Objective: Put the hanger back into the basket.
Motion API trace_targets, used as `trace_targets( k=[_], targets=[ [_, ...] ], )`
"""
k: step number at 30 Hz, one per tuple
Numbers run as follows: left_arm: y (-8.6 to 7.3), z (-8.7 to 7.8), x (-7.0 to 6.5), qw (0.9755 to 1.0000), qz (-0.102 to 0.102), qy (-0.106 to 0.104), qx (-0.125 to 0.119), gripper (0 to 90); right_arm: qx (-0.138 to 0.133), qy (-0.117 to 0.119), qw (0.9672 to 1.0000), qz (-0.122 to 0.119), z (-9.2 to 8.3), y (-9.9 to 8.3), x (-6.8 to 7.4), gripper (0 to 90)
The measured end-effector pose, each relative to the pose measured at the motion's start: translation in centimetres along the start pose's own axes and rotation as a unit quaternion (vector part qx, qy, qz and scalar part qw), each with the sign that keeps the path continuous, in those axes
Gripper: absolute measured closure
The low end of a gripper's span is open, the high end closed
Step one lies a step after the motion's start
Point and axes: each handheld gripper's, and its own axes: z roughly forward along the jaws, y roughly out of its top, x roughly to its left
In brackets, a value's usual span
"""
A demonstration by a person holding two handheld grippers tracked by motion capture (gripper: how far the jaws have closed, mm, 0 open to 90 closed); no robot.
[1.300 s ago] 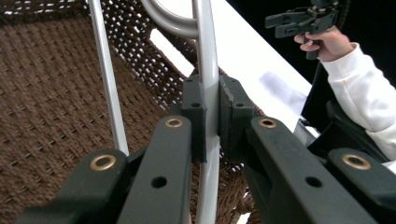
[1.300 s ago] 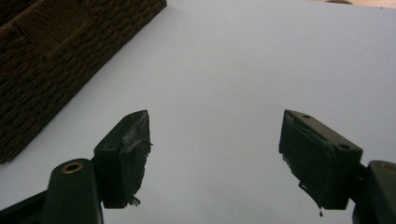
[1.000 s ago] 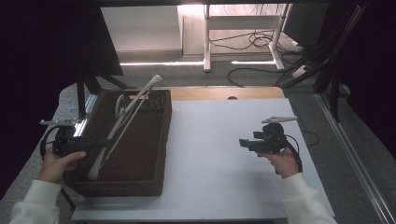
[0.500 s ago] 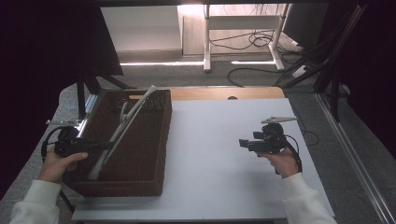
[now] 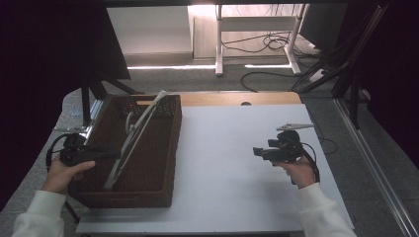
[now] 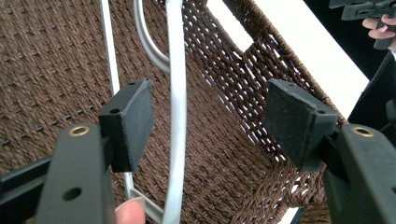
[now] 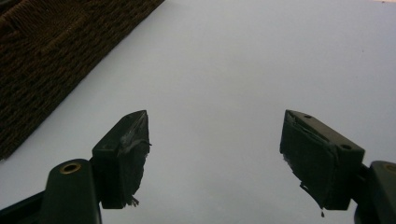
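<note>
Your left gripper [image 6: 205,126] stands wide open around the white hanger [image 6: 177,116] in the woven basket [image 5: 163,163], left of frame, ready to close. Your right gripper [image 5: 262,152] waits wide open, empty, at centre right.

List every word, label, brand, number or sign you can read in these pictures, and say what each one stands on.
None can be read. The woven basket, the white hanger inside it, the white table top and both sets of tongs, left and right, carry no lettering that shows. The dark gear behind the table in the high view bears nothing legible.
</note>
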Motion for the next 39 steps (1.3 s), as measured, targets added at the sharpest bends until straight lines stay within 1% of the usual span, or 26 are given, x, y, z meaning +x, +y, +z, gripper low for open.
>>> trace_targets(
  k=[2,7,12,15,19,21,22,23,24,25,27,28,30,32,34,35,36,37,39],
  targets=[
    [0.0,0.0,-0.1,1.0000,0.002,0.001,-0.001,31.6,0.000,0.000,1.0000,0.000,0.0,0.0,0.0,24.7],
    [0.1,0.3,-0.9,0.9998,0.018,0.002,0.000,31.4,0.002,-0.001,1.0000,0.000,0.1,0.0,0.0,24.6],
    [0.6,0.9,-1.7,0.9993,0.034,0.014,0.005,31.4,0.002,-0.001,1.0000,-0.002,0.1,0.0,0.0,24.6],
    [1.0,1.4,-2.0,0.9990,0.041,0.017,0.010,31.2,0.002,-0.001,1.0000,-0.002,0.2,0.0,0.0,24.6],
    [1.7,2.3,-2.3,0.9977,0.052,0.039,0.016,31.7,0.003,-0.002,1.0000,-0.003,0.2,0.0,0.0,24.6],
    [2.1,2.8,-2.5,0.9967,0.057,0.056,0.015,34.7,0.004,-0.002,1.0000,-0.003,0.2,-0.1,0.0,24.6],
    [2.3,2.9,-2.5,0.9962,0.060,0.061,0.013,34.7,0.004,-0.002,1.0000,-0.003,0.2,-0.1,0.0,24.6],
    [2.6,3.1,-2.6,0.9962,0.058,0.064,0.008,36.0,0.005,-0.002,1.0000,-0.003,0.2,-0.1,0.0,24.6],
    [2.8,3.2,-2.6,0.9957,0.059,0.071,0.006,37.6,0.006,-0.002,1.0000,-0.003,0.2,-0.1,0.0,24.6],
    [3.1,3.4,-2.6,0.9952,0.056,0.081,0.004,41.0,0.006,-0.002,1.0000,-0.004,0.3,-0.1,0.0,24.6],
    [3.6,3.8,-2.5,0.9939,0.053,0.096,0.006,42.2,0.006,-0.002,1.0000,-0.004,0.3,-0.1,-0.1,24.6],
    [3.8,4.1,-2.4,0.9939,0.050,0.099,0.006,43.0,0.006,-0.002,1.0000,-0.004,0.3,-0.1,-0.1,24.6],
    [4.0,4.5,-2.2,0.9919,0.051,0.116,0.007,44.7,0.007,-0.003,1.0000,-0.005,0.3,-0.1,-0.1,24.6],
    [4.3,5.0,-2.0,0.9888,0.049,0.141,0.009,46.5,0.008,-0.003,1.0000,-0.004,0.3,-0.1,-0.1,24.6],
    [4.5,5.4,-1.7,0.9865,0.040,0.159,0.007,49.6,0.008,-0.004,1.0000,-0.003,0.4,-0.1,-0.1,24.5],
    [4.6,5.5,-1.6,0.9857,0.038,0.164,0.006,52.7,0.009,-0.005,0.9999,-0.003,0.4,-0.1,-0.1,24.5],
    [4.7,5.7,-1.5,0.9844,0.037,0.172,0.005,59.4,0.009,-0.005,0.9999,-0.004,0.4,-0.1,-0.1,24.5],
    [4.7,5.8,-1.4,0.9838,0.037,0.175,0.002,59.4,0.009,-0.005,0.9999,-0.004,0.4,-0.1,-0.1,24.5],
    [4.8,5.9,-1.3,0.9845,0.041,0.170,0.001,67.5,0.009,-0.005,0.9999,-0.004,0.4,-0.1,-0.1,24.5]
  ],
)
